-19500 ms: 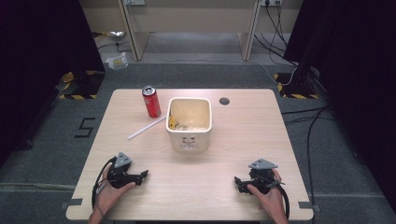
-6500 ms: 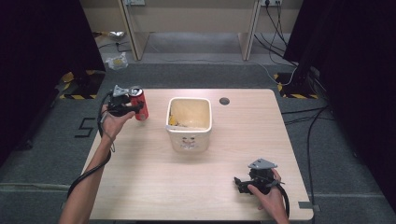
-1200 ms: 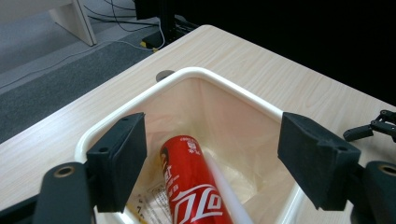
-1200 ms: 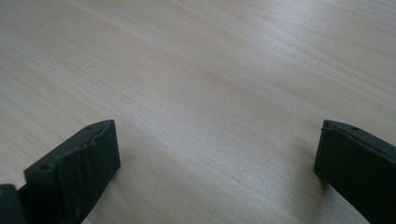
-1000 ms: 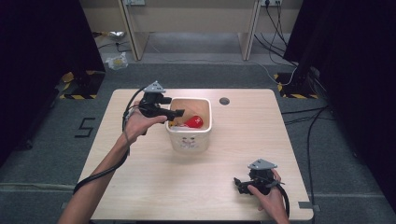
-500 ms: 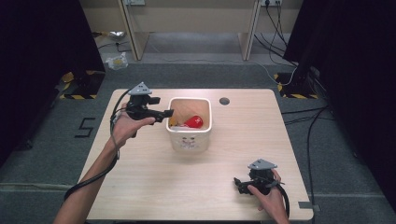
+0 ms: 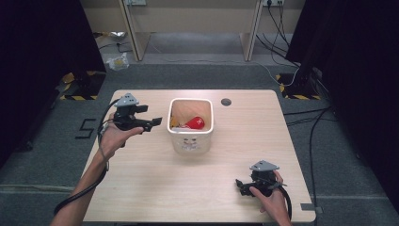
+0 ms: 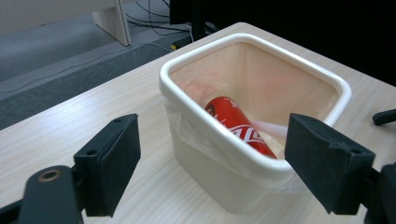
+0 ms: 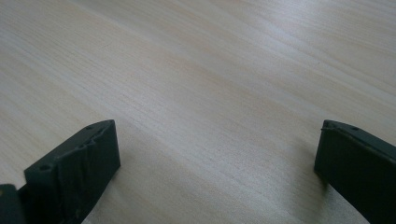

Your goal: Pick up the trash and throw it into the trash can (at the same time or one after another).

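Left gripper view: can (image 8: pixel 236 126) in bin (image 8: pixel 261 165).
Light, stiff, slick; I'd take it across the body. My jaws wide, both empty.

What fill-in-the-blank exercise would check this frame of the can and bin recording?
1. The red can lies inside the white ____.
2. The left gripper has its jaws ____ and holds nothing.
3. The right gripper rests on the wooden ____.
Missing words: bin; open; table.
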Motion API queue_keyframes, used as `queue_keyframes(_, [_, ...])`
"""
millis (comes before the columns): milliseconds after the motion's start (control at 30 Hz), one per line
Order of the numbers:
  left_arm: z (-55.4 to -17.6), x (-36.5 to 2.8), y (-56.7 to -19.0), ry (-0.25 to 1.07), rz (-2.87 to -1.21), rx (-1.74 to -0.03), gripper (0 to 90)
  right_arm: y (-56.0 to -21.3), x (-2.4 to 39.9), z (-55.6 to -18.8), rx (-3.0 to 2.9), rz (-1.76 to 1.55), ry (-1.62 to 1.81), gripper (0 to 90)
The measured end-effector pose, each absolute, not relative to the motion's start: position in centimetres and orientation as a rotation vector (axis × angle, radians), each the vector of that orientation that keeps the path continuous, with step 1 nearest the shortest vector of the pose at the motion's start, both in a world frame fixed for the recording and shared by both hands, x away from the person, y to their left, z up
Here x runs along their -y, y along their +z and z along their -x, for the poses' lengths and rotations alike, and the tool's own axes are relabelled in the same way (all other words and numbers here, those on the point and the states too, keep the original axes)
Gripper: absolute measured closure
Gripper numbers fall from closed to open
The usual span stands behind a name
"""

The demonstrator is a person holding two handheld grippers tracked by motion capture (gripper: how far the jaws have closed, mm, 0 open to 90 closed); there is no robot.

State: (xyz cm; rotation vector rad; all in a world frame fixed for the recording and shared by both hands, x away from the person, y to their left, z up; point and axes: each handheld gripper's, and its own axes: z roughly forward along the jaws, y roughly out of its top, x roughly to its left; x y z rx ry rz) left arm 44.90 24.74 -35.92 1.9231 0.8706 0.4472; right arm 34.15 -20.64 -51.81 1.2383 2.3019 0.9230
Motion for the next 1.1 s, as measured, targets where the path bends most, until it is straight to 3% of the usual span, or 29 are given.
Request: queue_keyframes(1100, [-42.0,-27.1,-40.0,0.494,-1.893,-0.934,18.6,-51.8,20.6,-34.1,-2.303,-1.238,0.922,0.2])
